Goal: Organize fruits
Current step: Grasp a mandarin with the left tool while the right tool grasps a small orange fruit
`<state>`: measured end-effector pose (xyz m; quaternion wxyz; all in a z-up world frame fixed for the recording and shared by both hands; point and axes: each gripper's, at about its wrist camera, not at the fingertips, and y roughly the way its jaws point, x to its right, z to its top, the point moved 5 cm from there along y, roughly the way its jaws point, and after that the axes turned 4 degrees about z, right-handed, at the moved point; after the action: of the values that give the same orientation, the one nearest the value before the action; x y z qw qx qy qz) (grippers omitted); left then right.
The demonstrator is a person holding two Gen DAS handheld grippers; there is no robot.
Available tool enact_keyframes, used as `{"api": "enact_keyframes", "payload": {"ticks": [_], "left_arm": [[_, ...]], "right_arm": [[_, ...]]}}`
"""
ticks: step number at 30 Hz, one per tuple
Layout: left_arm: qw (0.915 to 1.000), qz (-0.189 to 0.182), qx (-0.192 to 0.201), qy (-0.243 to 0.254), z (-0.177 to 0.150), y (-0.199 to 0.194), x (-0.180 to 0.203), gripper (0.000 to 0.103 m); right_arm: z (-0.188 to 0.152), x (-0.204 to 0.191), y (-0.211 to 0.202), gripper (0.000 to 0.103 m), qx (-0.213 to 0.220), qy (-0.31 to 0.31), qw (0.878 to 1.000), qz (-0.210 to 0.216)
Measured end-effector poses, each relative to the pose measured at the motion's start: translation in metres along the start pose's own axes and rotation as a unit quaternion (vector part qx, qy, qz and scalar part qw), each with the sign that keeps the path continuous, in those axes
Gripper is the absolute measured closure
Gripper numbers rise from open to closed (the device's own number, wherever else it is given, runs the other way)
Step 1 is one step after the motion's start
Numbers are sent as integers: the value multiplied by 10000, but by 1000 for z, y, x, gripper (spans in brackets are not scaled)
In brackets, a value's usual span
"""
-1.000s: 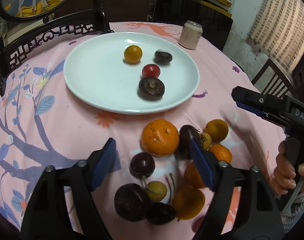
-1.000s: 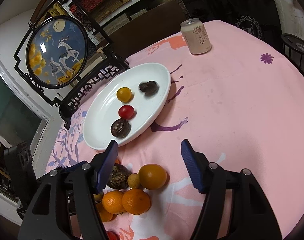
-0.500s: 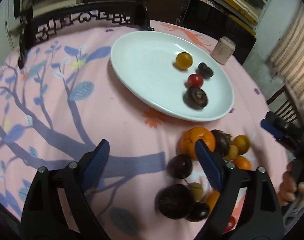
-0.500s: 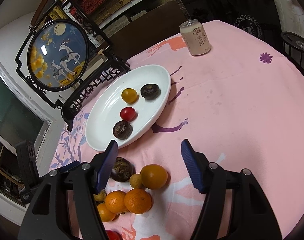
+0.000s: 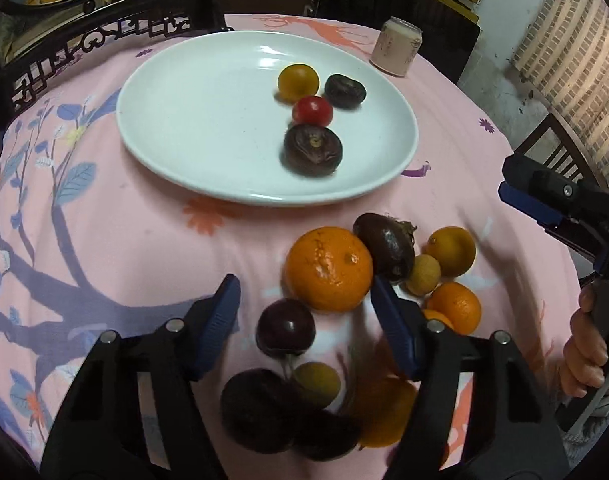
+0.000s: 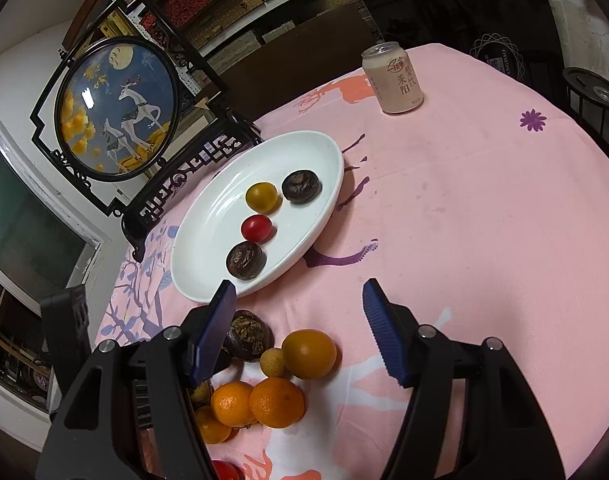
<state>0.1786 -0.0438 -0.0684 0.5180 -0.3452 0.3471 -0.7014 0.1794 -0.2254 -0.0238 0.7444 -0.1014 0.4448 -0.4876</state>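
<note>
A: Where does the left view sit?
B: Low and close over the fruit pile [image 5: 368, 280], facing the plate [image 5: 192, 120].
A: The right?
B: Higher, from the desk's [image 6: 484, 220] near edge; both share plate [image 6: 208, 248] and pile [image 6: 272, 376].

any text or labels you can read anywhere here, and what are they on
"莱阳" reads in large brown characters down the side of the drink can; the other column of characters and the round logo above it are too small to read.
"OVQNY" seems to run along a round white emblem on the dark chair back, too faint to be sure.
The fruits, white plate and pink tablecloth carry no text.
</note>
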Motion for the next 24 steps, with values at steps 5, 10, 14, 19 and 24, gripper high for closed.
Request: {"api": "enact_keyframes", "payload": {"ticks": [5, 10, 14, 19, 24], "left_arm": [[9990, 110, 143, 409, 2, 3, 19, 57], [9978, 164, 290, 576, -2, -2, 20, 58], [9986, 122, 435, 274, -6, -24, -2, 59], [9974, 64, 702, -173, -9, -49, -30, 58], [9971, 129, 611, -435, -10, -44, -49, 59]], "right_arm": [[-3, -1, 5, 37, -110, -49, 9999, -58], [-8, -2, 12, 37, -348, -113, 9993, -66], [-13, -1, 19, 37, -598, -136, 9981, -68], [-26, -1, 31, 37, -924, -274, 9951, -205], [-35, 0, 35, 41, -958, -427, 9939, -333]]}}
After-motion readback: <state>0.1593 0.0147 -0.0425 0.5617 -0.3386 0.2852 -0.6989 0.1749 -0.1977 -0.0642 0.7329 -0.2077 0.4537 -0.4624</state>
